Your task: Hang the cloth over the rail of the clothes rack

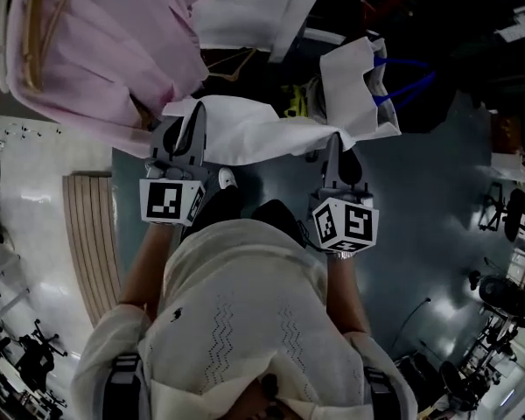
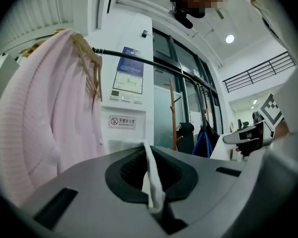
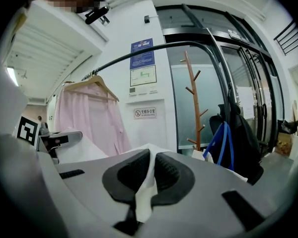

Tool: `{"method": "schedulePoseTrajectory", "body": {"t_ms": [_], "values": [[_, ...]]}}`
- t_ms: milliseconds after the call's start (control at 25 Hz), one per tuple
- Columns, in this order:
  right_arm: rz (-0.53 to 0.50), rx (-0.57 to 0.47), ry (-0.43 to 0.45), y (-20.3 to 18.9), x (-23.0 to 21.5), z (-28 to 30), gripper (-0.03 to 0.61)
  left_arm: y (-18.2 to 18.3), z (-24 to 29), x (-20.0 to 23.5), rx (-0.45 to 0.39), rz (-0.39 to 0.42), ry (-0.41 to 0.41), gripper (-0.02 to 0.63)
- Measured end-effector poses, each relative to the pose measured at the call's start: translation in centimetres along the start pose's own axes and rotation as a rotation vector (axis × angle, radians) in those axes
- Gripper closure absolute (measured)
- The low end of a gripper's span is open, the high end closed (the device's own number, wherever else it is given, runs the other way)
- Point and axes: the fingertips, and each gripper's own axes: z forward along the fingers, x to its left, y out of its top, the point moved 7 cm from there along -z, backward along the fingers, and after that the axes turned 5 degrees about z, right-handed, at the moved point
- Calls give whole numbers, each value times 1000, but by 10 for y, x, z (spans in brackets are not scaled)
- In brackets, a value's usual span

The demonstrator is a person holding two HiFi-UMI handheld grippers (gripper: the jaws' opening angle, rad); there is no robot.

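White cloth [image 1: 245, 134]: I hold it stretched between both grippers, below rack rail [image 2: 154, 63], not yet over it. Left gripper [image 1: 191, 121] pinched tight on one upper edge; right gripper [image 1: 337, 147] pinched tight on other. Pink shirt [image 1: 96, 51] hangs from rail, left of cloth. I judge cloth light, limp, prone to sag and slide off rail. Wide-spaced edge grips suit draping.

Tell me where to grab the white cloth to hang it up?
By its near edge, one end in each gripper, from the person's side. The left gripper and right gripper pinch the white cloth that way, so it spreads wide between them for the rail.
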Motion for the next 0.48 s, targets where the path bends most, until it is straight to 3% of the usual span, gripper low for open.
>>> {"method": "schedulePoseTrajectory", "body": {"t_ms": [480], "values": [[-30, -27, 24, 22, -10, 42, 555, 4, 19, 36, 0, 29, 101, 598]]}}
